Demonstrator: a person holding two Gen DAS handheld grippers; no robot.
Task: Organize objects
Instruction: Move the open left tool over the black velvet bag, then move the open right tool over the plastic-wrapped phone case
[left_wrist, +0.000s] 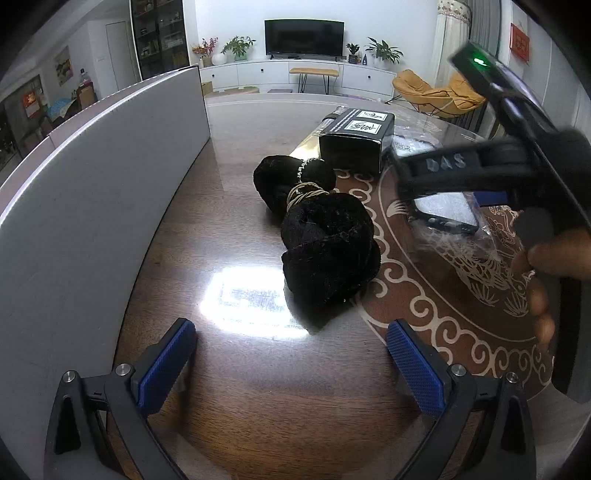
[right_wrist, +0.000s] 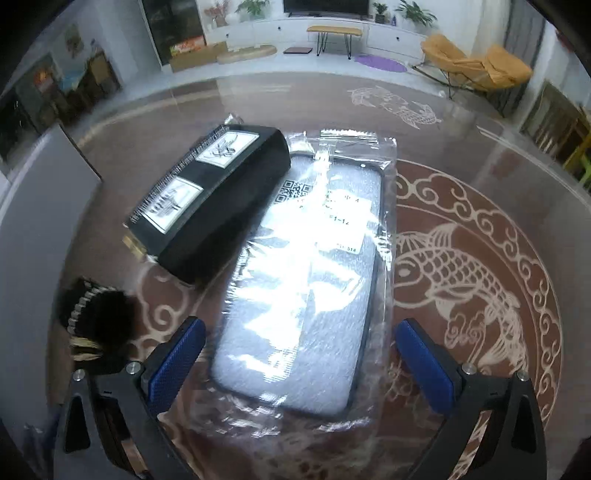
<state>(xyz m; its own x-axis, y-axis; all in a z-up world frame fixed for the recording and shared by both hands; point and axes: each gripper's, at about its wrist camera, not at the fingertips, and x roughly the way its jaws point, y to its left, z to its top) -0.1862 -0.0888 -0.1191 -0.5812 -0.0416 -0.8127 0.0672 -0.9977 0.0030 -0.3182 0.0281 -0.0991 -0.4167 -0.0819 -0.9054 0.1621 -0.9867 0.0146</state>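
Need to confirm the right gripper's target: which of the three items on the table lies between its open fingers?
The phone case in its clear plastic bag; the black box and black fabric bundle sit off to the left.

Overall light: room was evenly bright, daylight tone.
Glare, left wrist view: a white patch burned out on the tabletop (left_wrist: 255, 302) toward its near edge, beside the black fabric bundle (left_wrist: 325, 243).
Glare, right wrist view: bright streaks covered the plastic-wrapped phone case (right_wrist: 314, 280), washing out its label.
Blur: the right gripper's body (left_wrist: 517, 147) was smeared; the right wrist view was soft throughout.
Distortion: fisheye bending, dark vignette at all corners.
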